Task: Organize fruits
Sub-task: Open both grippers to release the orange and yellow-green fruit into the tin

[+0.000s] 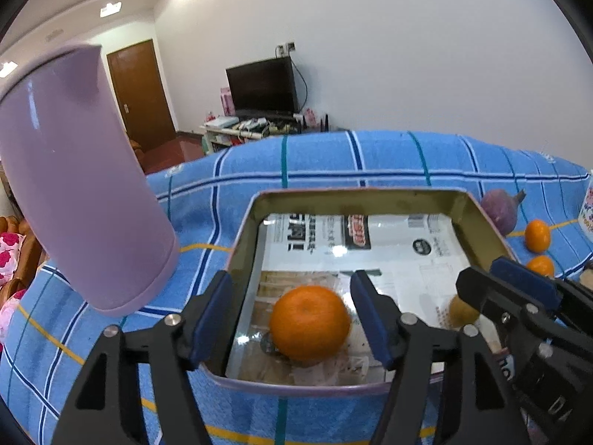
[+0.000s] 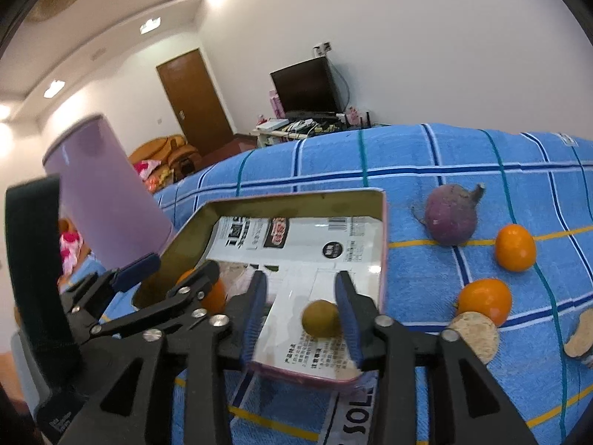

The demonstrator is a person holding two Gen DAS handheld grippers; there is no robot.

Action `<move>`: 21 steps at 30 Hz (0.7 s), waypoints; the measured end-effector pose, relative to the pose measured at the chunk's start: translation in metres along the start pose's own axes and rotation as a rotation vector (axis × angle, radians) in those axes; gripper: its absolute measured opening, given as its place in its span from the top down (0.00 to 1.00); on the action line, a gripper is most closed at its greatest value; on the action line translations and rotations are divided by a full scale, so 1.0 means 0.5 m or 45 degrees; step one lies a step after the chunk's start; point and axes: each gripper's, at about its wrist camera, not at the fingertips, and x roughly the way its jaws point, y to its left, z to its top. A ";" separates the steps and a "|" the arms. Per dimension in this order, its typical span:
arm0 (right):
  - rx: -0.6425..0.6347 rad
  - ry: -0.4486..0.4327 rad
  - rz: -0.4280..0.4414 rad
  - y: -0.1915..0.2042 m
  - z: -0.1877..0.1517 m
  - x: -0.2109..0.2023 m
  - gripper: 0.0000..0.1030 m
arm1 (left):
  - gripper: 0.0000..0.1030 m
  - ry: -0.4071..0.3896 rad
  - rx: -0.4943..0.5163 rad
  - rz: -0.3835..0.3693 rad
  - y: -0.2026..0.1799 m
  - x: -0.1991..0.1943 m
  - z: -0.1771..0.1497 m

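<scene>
A metal tin lined with printed paper sits on a blue checked cloth; it also shows in the right wrist view. An orange lies in the tin's near part. My left gripper is open, its blue pads either side of the orange without touching. My right gripper is open over the tin's near right corner, around a small olive-brown fruit that lies on the paper, close to the right pad. That fruit and the right gripper also show in the left wrist view.
A tall lilac canister stands left of the tin. On the cloth right of the tin lie a purple round vegetable, two oranges and a tan lumpy piece. A TV and a door stand far behind.
</scene>
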 end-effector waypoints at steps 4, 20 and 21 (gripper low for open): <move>0.090 -0.069 0.066 -0.017 0.004 -0.020 0.32 | 0.00 -0.106 0.009 0.043 -0.002 -0.026 0.003; 0.069 -0.406 -0.323 -0.028 0.012 -0.103 0.29 | 0.00 -0.267 0.079 -0.051 -0.037 -0.083 -0.001; 0.067 -0.414 -0.332 -0.028 0.014 -0.106 0.29 | 0.00 -0.269 0.075 -0.053 -0.040 -0.087 -0.003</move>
